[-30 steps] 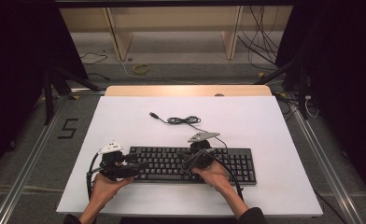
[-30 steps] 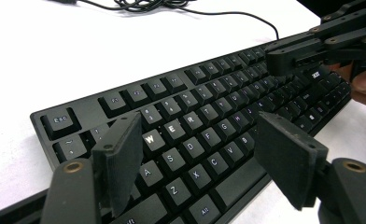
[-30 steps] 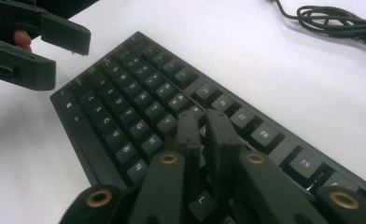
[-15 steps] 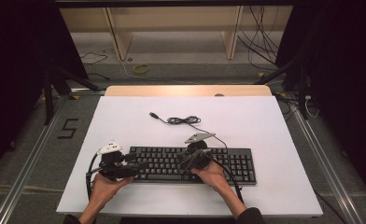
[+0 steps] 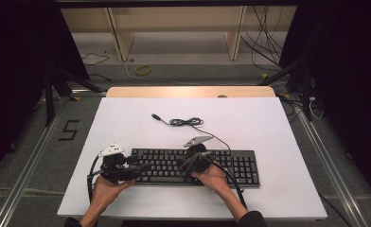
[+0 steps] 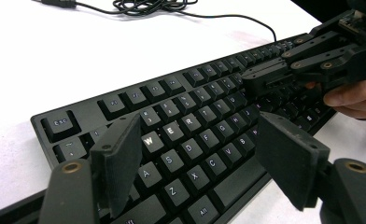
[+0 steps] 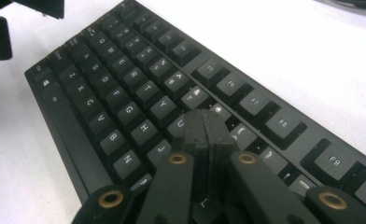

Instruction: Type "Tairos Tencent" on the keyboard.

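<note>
Black plastic keyboard (image 5: 193, 166) is lying near on the white table (image 5: 269, 123). Right gripper (image 7: 204, 122), jaws closed together and empty, is pressing its middle keys. Left gripper (image 6: 200, 158) is hovering wide open over its left end.

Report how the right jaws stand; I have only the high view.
Observer: The right gripper is shut, jaws pressed together with nothing between them, tips over the keyboard just right of the Y key.
Operator: Now give me the left one.
Observer: The left gripper is open, jaws wide apart above the letter keys.
Operator: Read out a key between them.
Observer: The W key, brighter than its neighbours.
</note>
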